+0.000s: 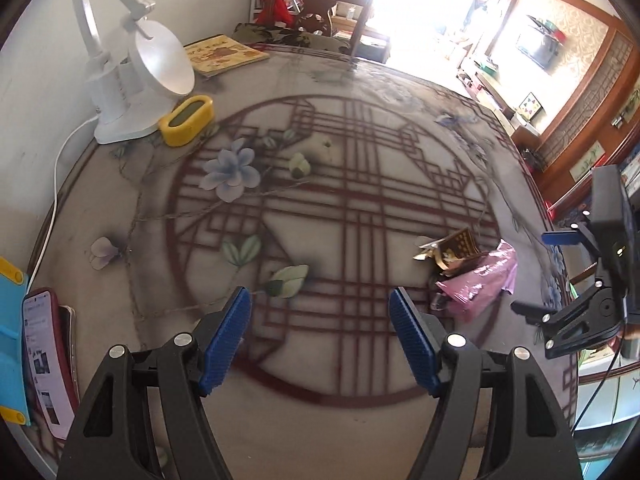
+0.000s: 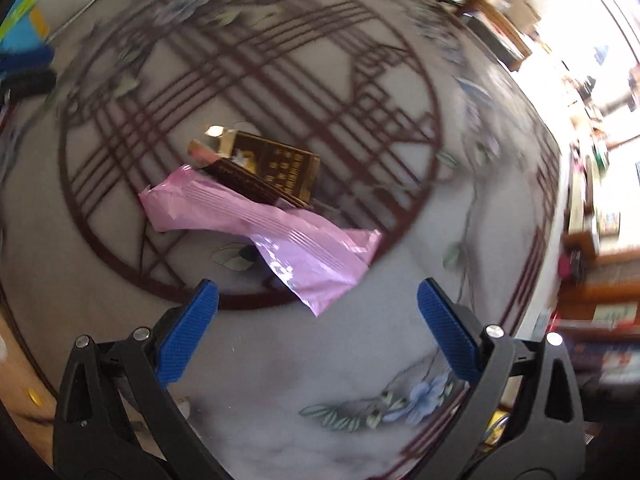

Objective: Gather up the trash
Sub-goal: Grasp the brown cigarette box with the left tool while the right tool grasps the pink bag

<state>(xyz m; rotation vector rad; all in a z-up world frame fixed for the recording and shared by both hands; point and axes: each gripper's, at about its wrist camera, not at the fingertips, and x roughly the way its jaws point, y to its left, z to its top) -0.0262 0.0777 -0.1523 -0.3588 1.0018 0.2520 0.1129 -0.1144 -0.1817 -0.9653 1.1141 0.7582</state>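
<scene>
A crumpled pink plastic wrapper [image 2: 280, 228] lies on the patterned table [image 2: 280, 400], partly over an opened brown and gold carton [image 2: 276, 164]. My right gripper [image 2: 318, 300] is open and empty, hovering just in front of the wrapper's near end. In the left wrist view the wrapper [image 1: 480, 280] and carton [image 1: 460, 248] lie at the right. My left gripper [image 1: 320, 316] is open and empty over the table's middle, left of the trash. The right gripper [image 1: 536, 272] shows open at the right edge, beside the wrapper.
A white desk lamp [image 1: 128, 76], a yellow clock [image 1: 186, 120] and a yellow book [image 1: 224, 54] stand at the far left. A phone [image 1: 44, 360] and a blue holder [image 1: 10, 344] lie at the near left edge. A dark chair [image 1: 320, 4] stands behind the table.
</scene>
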